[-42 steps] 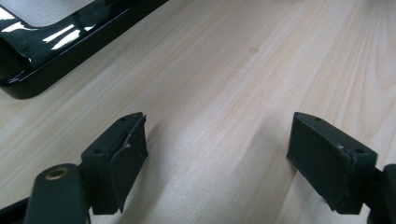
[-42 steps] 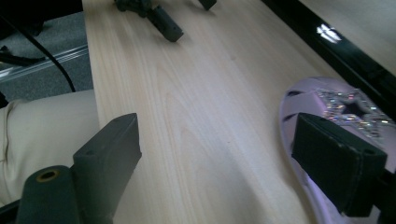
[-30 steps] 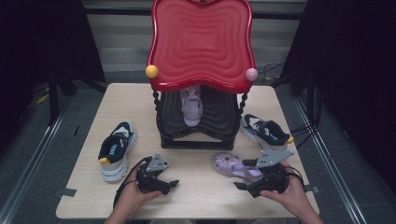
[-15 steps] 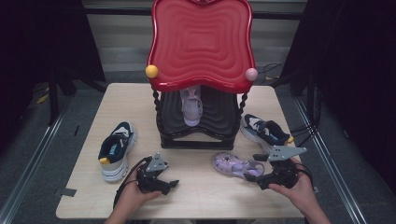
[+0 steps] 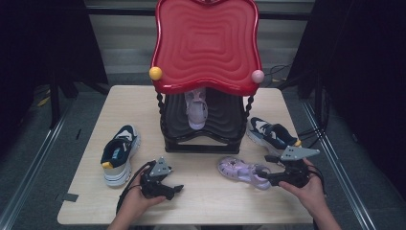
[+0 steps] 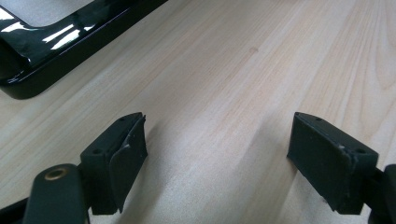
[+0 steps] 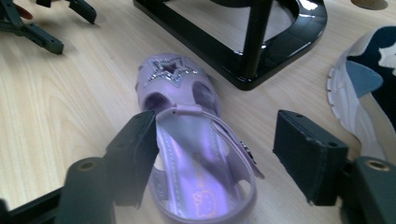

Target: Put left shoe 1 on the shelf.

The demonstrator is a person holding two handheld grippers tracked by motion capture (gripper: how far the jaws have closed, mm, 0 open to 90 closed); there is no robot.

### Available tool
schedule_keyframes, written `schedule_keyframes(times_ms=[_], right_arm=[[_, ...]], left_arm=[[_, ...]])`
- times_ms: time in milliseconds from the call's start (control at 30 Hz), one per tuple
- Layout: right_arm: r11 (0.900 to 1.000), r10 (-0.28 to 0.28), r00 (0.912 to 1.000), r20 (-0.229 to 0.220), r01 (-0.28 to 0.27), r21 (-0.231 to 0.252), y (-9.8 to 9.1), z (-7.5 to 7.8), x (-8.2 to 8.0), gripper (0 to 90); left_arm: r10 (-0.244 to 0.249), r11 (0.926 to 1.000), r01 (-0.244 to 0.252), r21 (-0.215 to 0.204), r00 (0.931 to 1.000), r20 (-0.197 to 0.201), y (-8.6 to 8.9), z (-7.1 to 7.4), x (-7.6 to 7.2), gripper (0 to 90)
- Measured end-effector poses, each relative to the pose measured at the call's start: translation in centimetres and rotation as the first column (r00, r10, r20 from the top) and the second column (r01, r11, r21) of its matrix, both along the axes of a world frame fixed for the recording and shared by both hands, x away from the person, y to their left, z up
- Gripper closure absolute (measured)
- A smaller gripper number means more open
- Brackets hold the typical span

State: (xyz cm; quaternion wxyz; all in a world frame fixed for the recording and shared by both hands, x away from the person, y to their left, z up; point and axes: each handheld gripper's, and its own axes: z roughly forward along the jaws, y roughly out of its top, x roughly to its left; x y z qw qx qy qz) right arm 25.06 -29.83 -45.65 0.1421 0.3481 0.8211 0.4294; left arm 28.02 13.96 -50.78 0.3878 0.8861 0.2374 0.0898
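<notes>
A purple sandal (image 5: pixel 241 171) with a star on its toe lies on the wooden table (image 5: pixel 210 206) in front of the rack. My right gripper (image 5: pixel 266 178) is at its heel end. In the right gripper view, the sandal (image 7: pixel 196 154) lies heel-first between the jaws of that gripper (image 7: pixel 217 135). The jaws have just been closing; one pad sits against the sandal's side and the other stands clear, so it is open. My left gripper (image 5: pixel 175 190) rests near the front edge. Its jaws (image 6: pixel 217 128) stand open over bare wood.
A shoe rack with a red wavy top (image 5: pixel 206 43) and black base (image 5: pixel 201 143) stands mid-table, with a lilac shoe (image 5: pixel 196 110) on its lower shelf. A navy sneaker (image 5: pixel 118 152) lies at the left and another (image 5: pixel 270 134) at the right, close to my right hand.
My right gripper has shifted slightly right and away from the front edge, at the sandal's heel, and its jaws have narrowed. The left gripper has stayed put.
</notes>
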Motion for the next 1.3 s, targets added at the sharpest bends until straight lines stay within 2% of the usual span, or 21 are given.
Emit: schedule_keyframes(times_ms=[167, 600, 1000, 1133, 1300], right_arm=[[0.9999, -0.013, 0.9999, -0.002, 0.013, -0.004, -0.3, -0.4, 0.2, 37.6], [0.9974, -0.017, 0.9998, -0.013, 0.016, -0.070, -0.2, -1.8, 0.3, 50.8], [0.9973, -0.015, 0.9996, -0.023, 0.014, -0.072, -0.3, -1.7, -0.2, 59.1], [0.9962, -0.029, 0.9994, -0.021, 0.027, -0.083, -0.3, -1.7, -0.4, 61.6], [0.9964, -0.041, 0.9990, -0.014, 0.040, -0.075, -0.5, -1.8, -0.2, 64.6]], left_arm=[[0.003, 1.0000, -0.003, -0.003, 1.0000, -0.003, 0.0, 0.0, 0.0, 18.7], [0.006, 1.0000, -0.006, -0.008, 1.0000, -0.004, 0.0, 0.0, 0.0, 18.7], [0.008, 0.9999, -0.008, -0.007, 1.0000, -0.002, -0.1, 0.0, -0.1, 18.7], [0.008, 0.9999, -0.008, -0.007, 1.0000, -0.002, 0.0, 0.0, -0.1, 18.7], [0.009, 0.9999, -0.009, -0.008, 1.0000, -0.002, -0.1, 0.0, -0.1, 18.7]])
